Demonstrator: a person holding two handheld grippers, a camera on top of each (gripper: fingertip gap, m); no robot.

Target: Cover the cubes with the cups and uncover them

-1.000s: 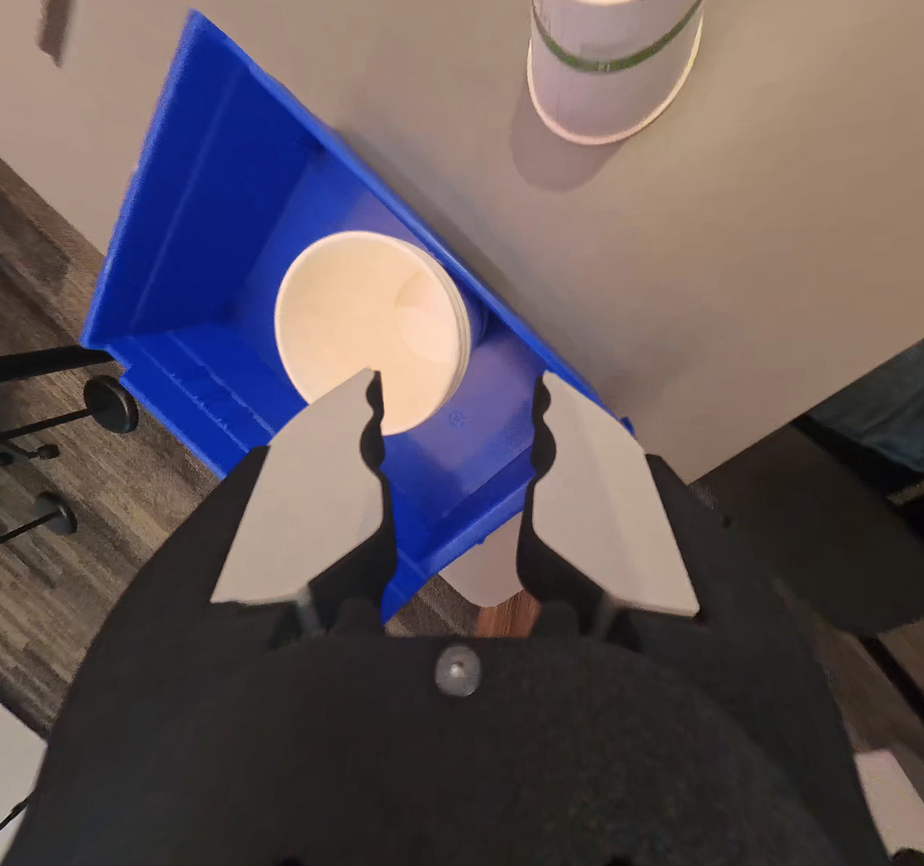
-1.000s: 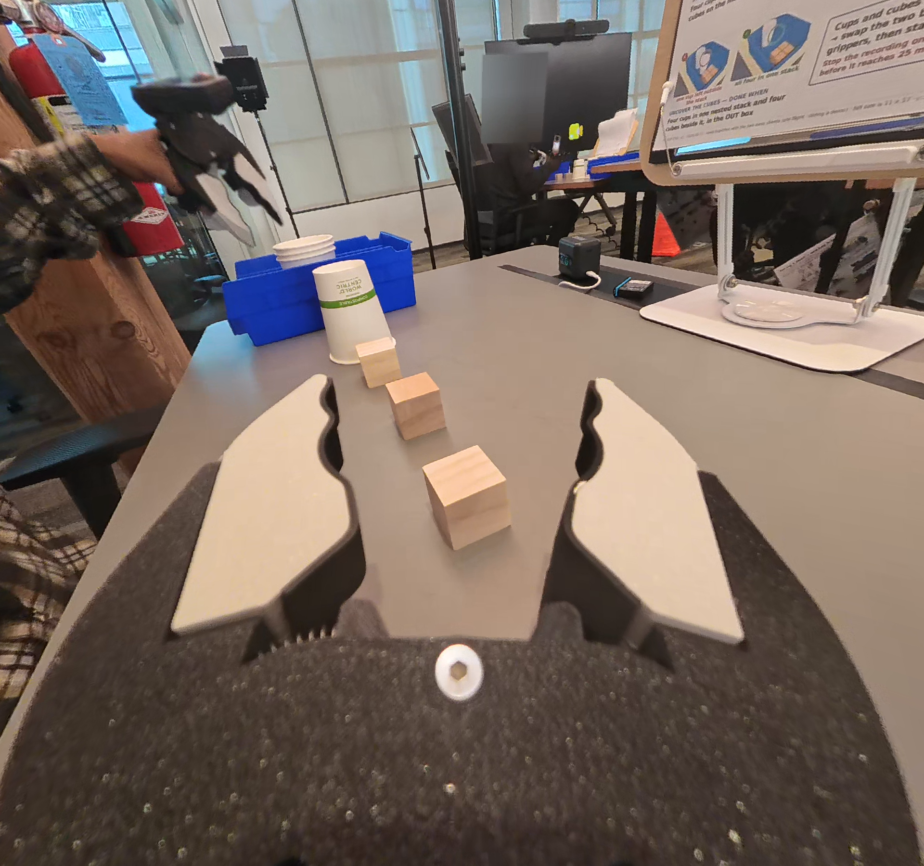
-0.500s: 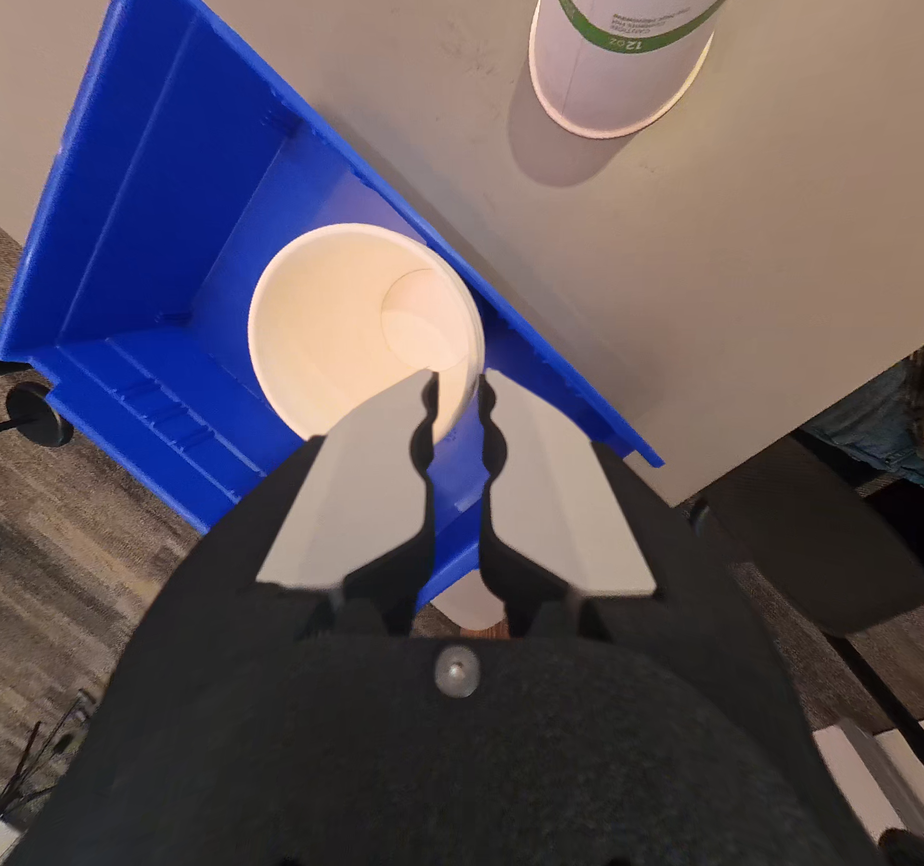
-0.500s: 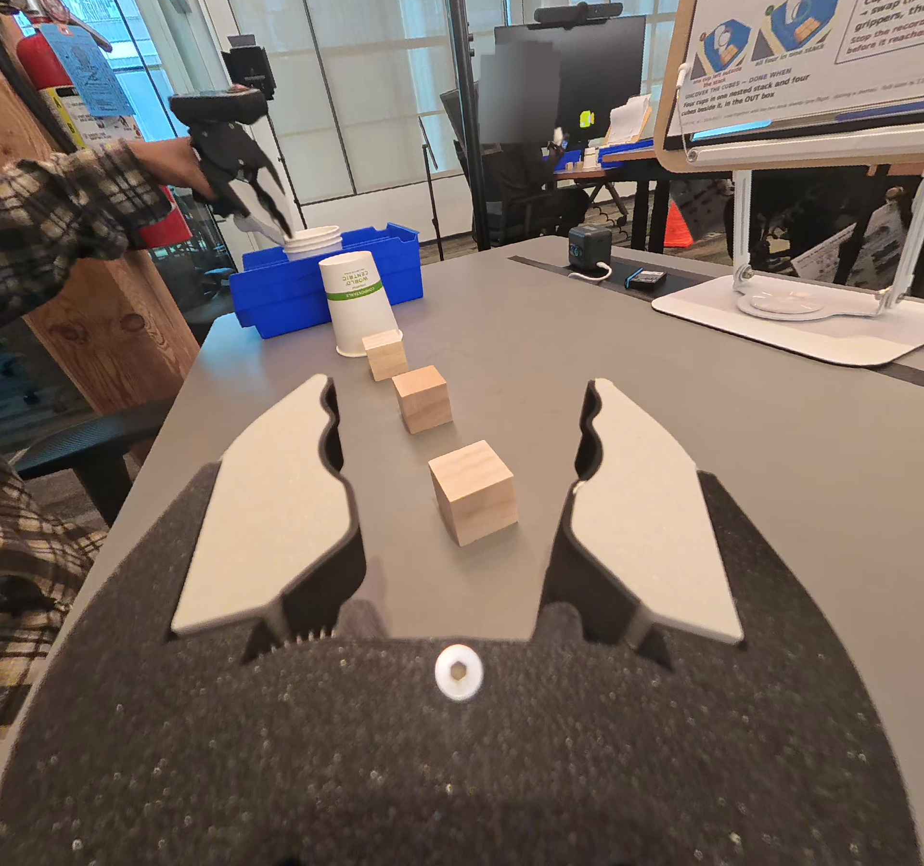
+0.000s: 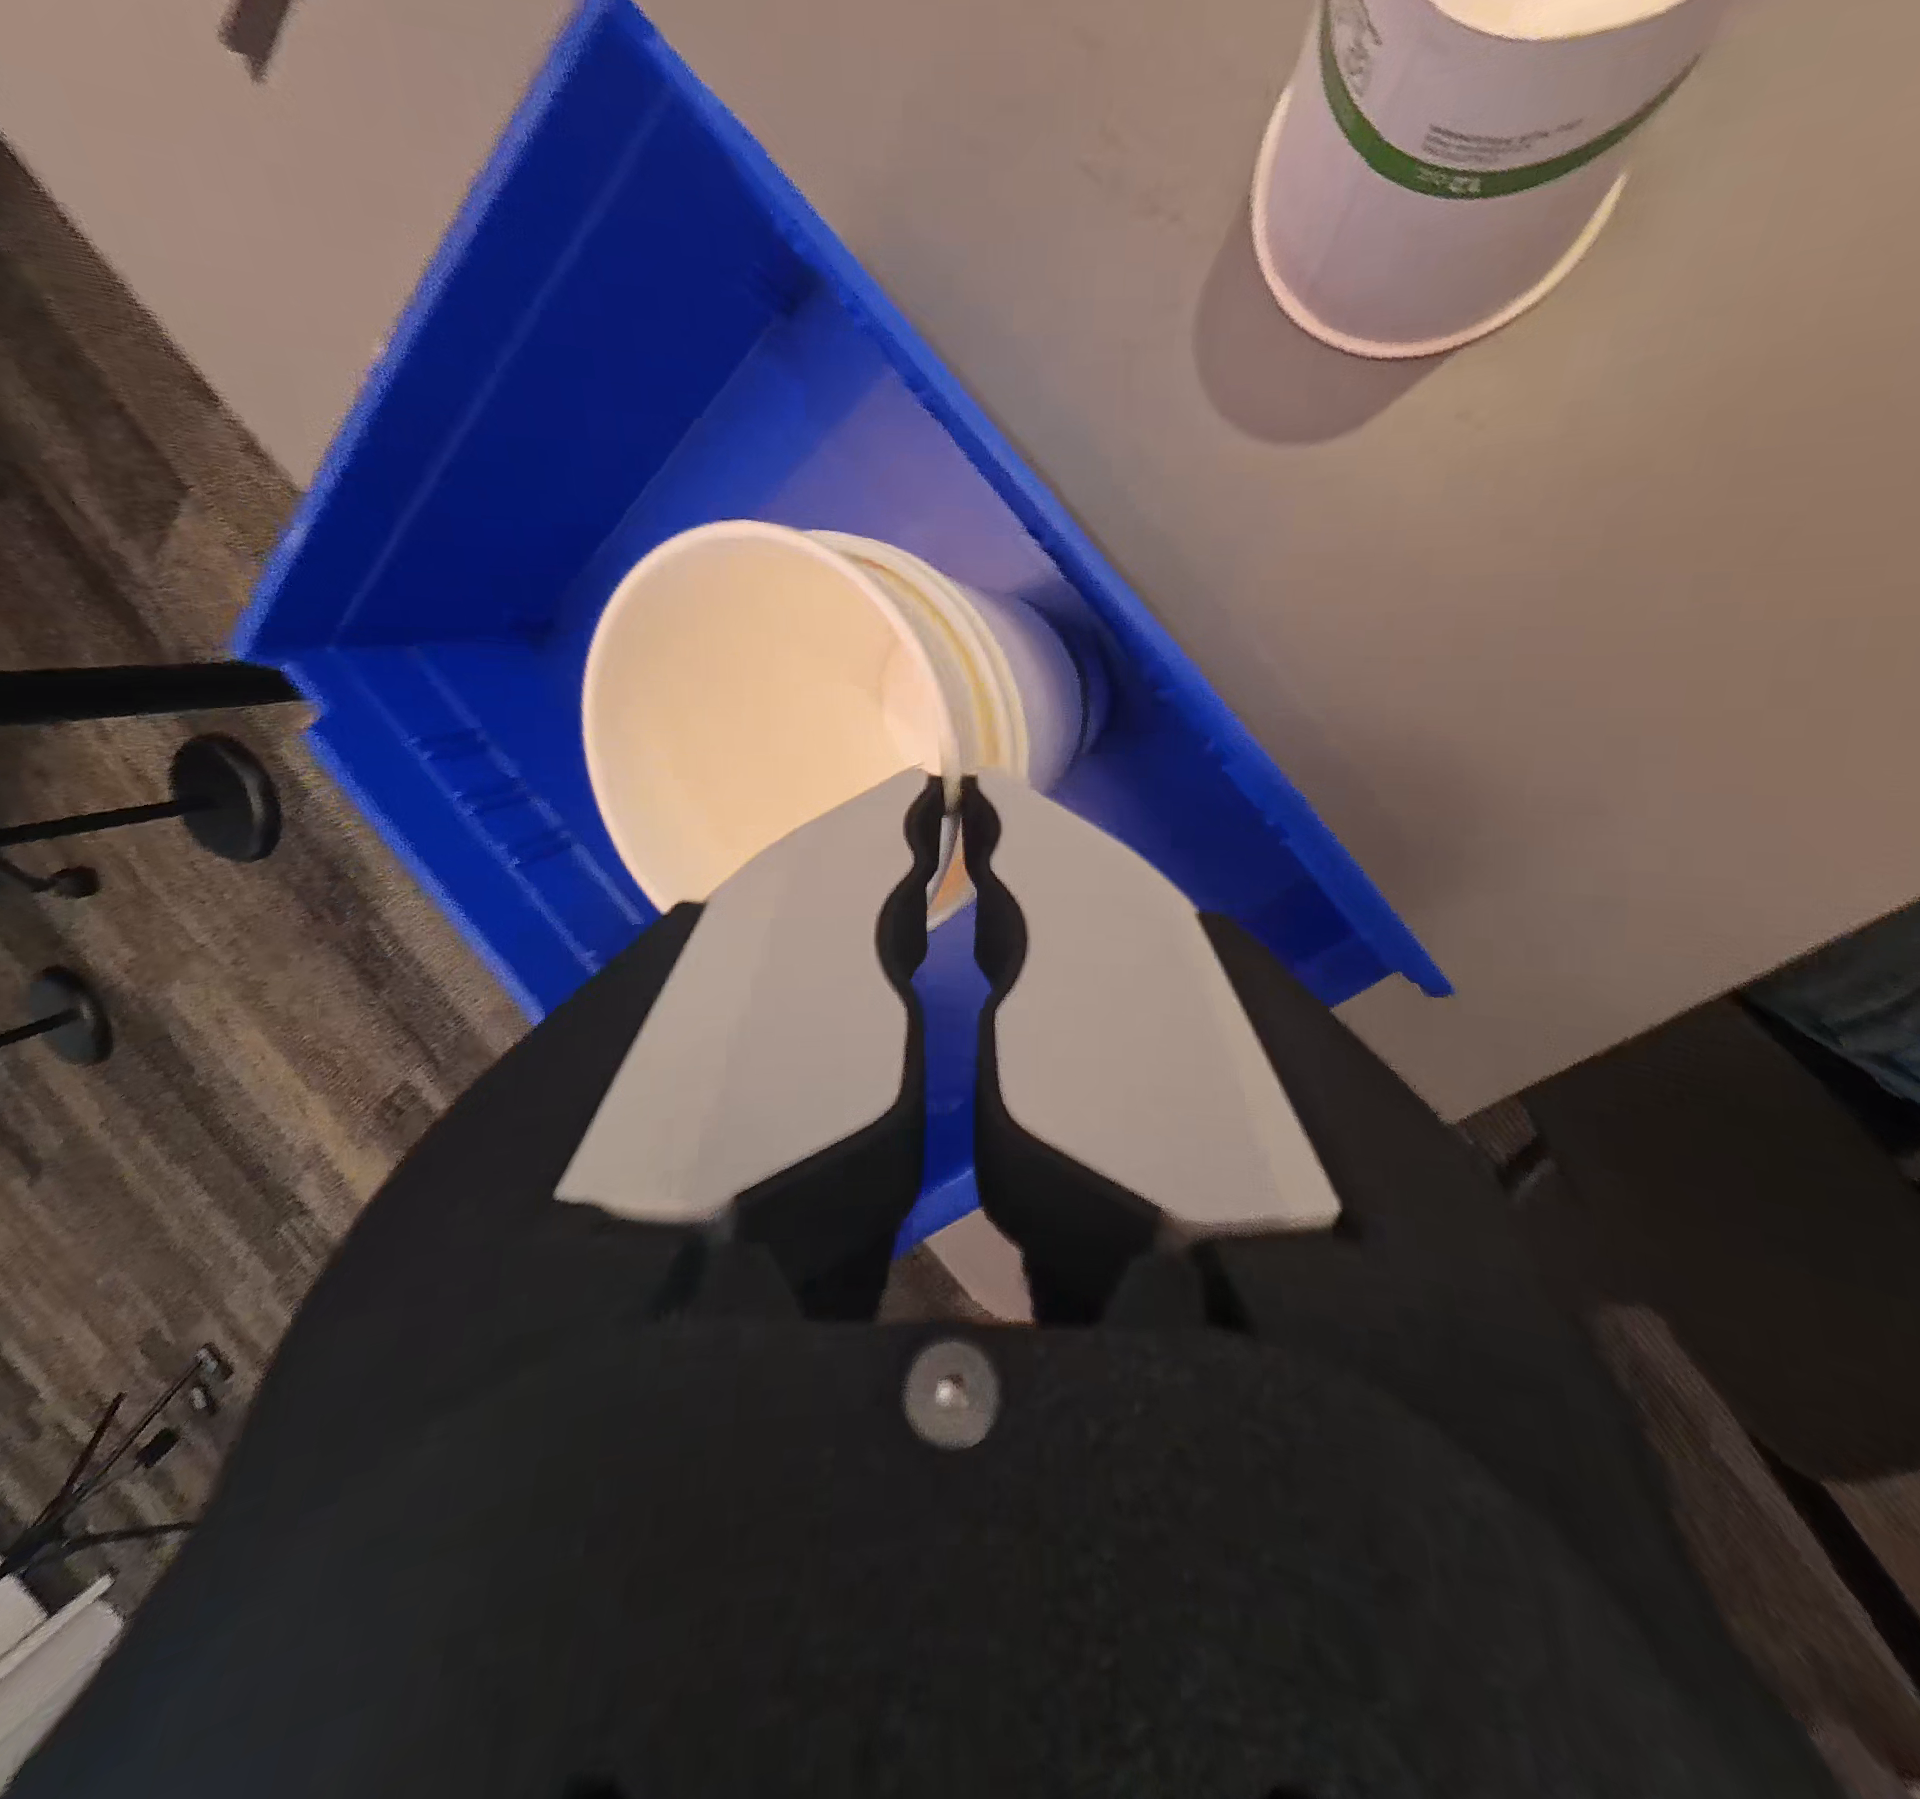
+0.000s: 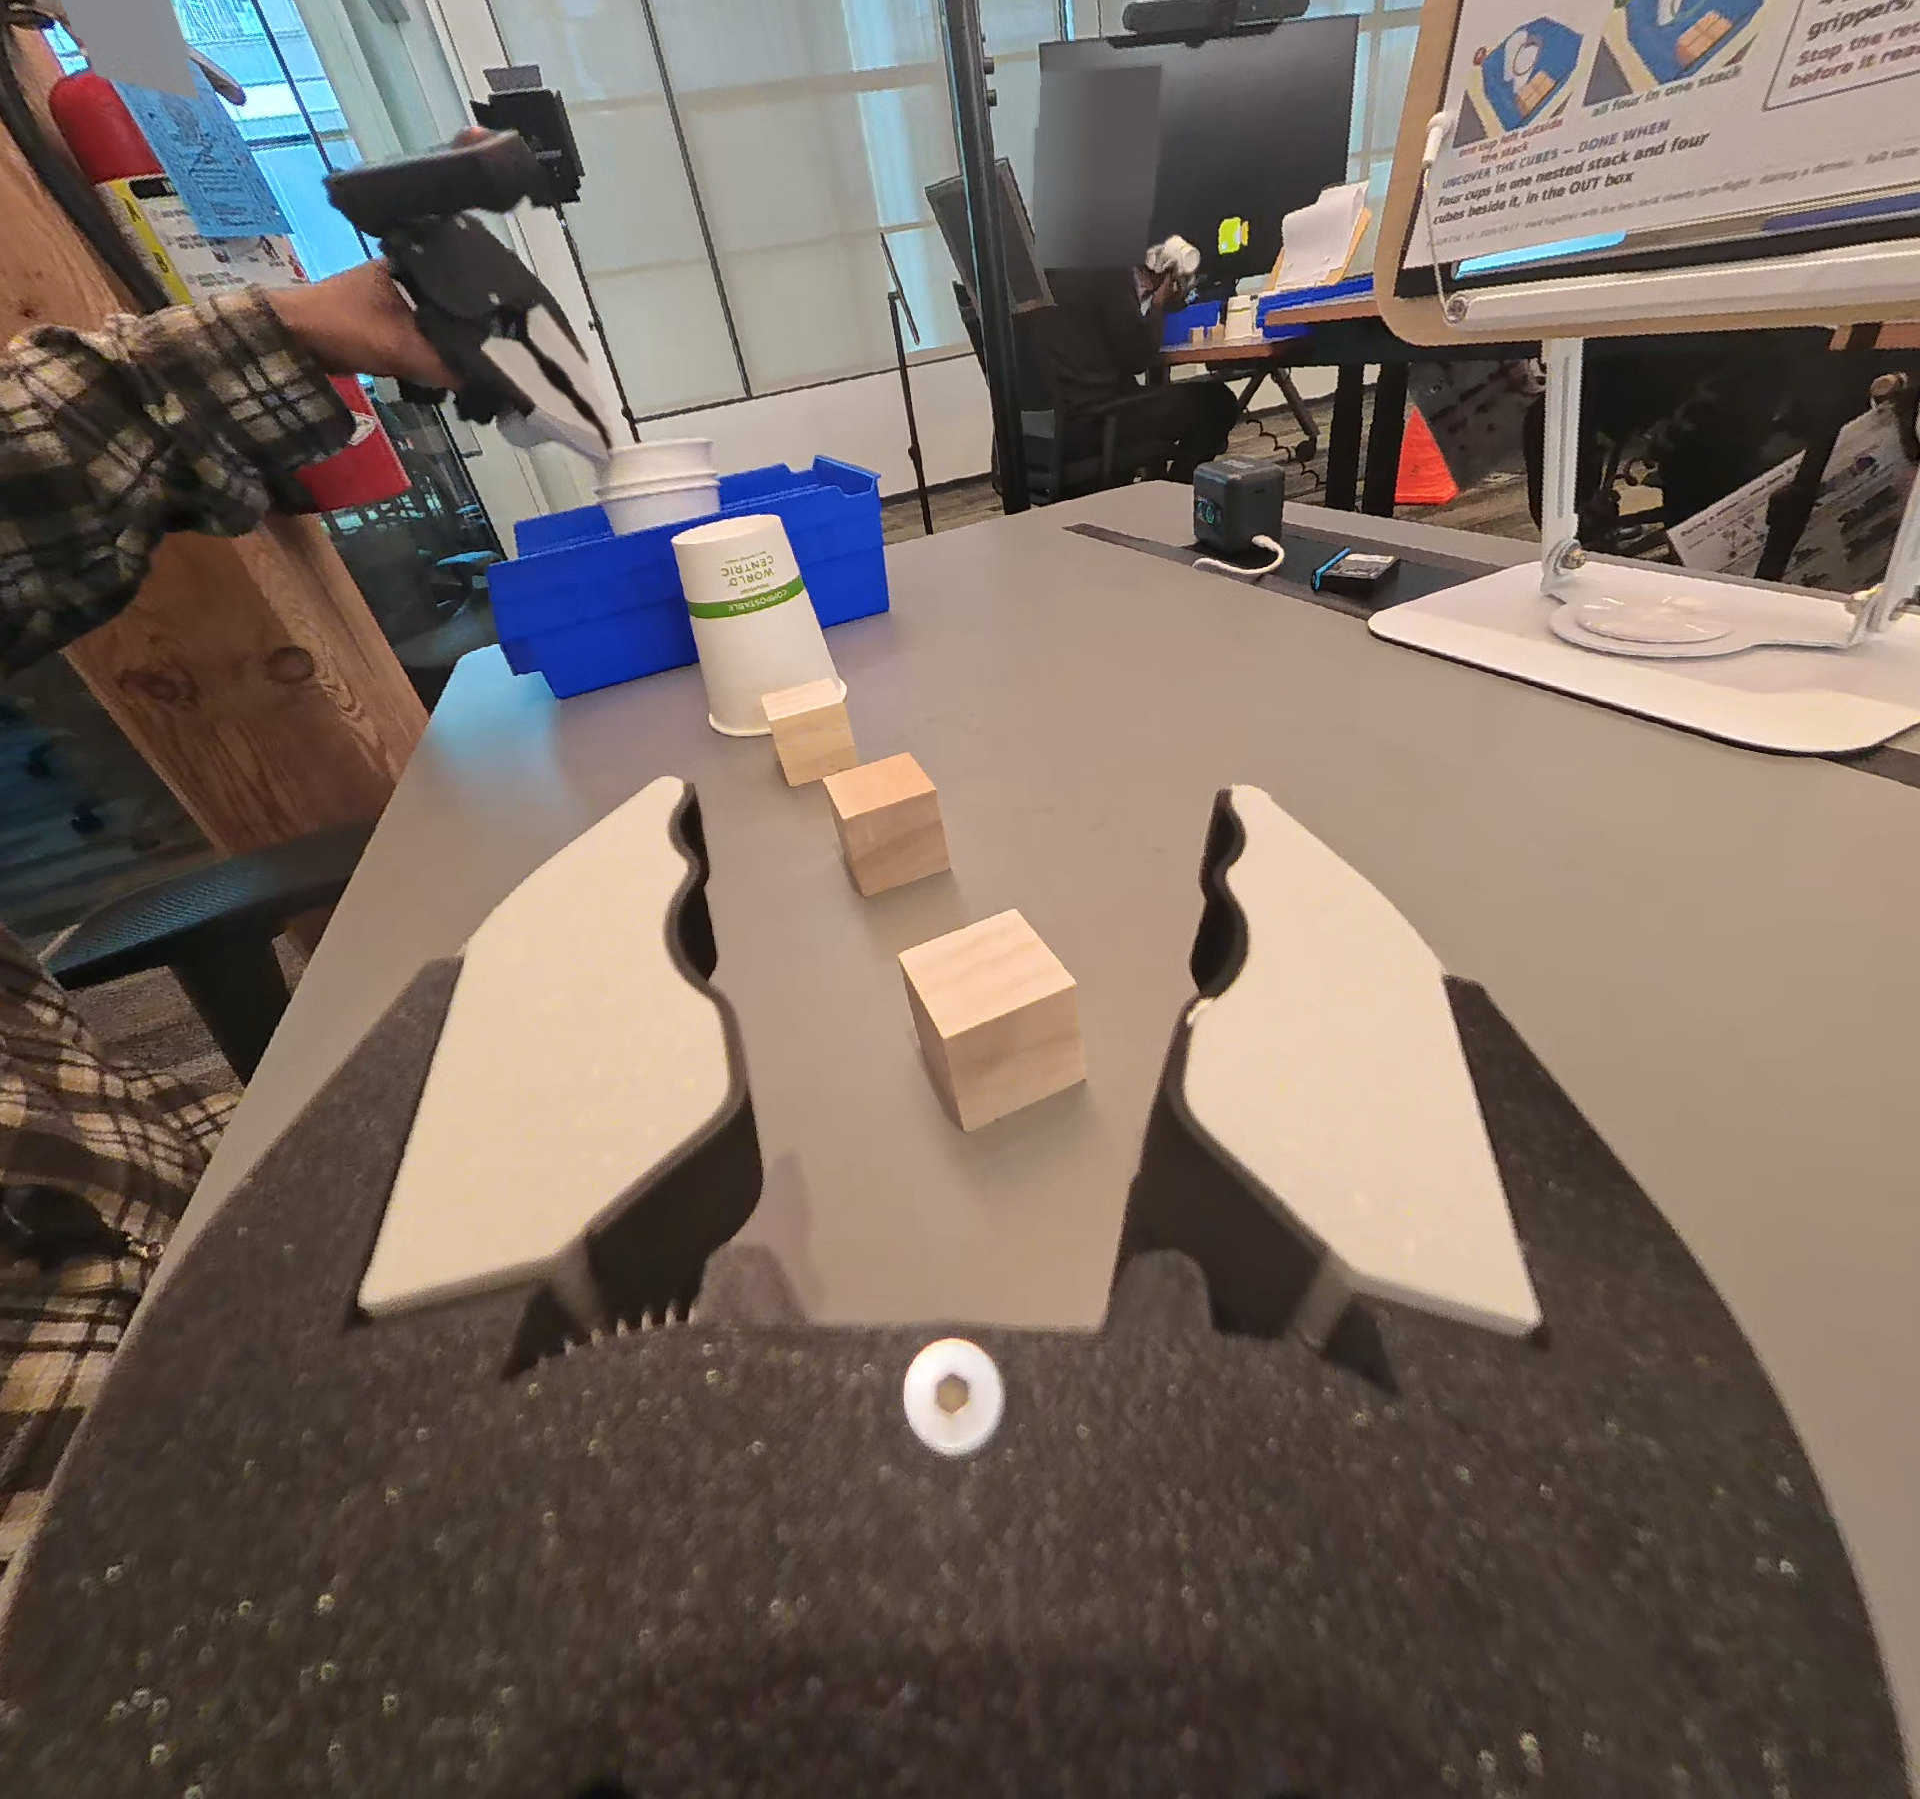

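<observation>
My left gripper (image 5: 951,791) is shut on the rim of the top white paper cup (image 5: 748,710) of a nested stack (image 6: 660,492) standing in a blue bin (image 5: 582,378). The top cup is lifted and tilted away from the stack. The left gripper also shows in the right wrist view (image 6: 582,419). An upside-down white cup with a green band (image 6: 753,622) stands on the grey table (image 6: 1351,918) and shows in the left wrist view too (image 5: 1455,139). Three bare wooden cubes (image 6: 808,733) (image 6: 888,835) (image 6: 992,1017) lie in a row. My right gripper (image 6: 956,876) is open around the nearest cube, above the table.
A white stand with an instruction board (image 6: 1683,56) sits at the right of the table. A small black device (image 6: 1236,502) and a cable lie at the far edge. A wooden post (image 6: 208,648) and a black chair (image 6: 197,908) are to the left. A person's plaid sleeve (image 6: 125,430) holds the left gripper.
My left gripper came down onto the cup stack, closed on the top cup's rim, and has tilted that cup up from the stack. My right gripper has stayed nearly still.
</observation>
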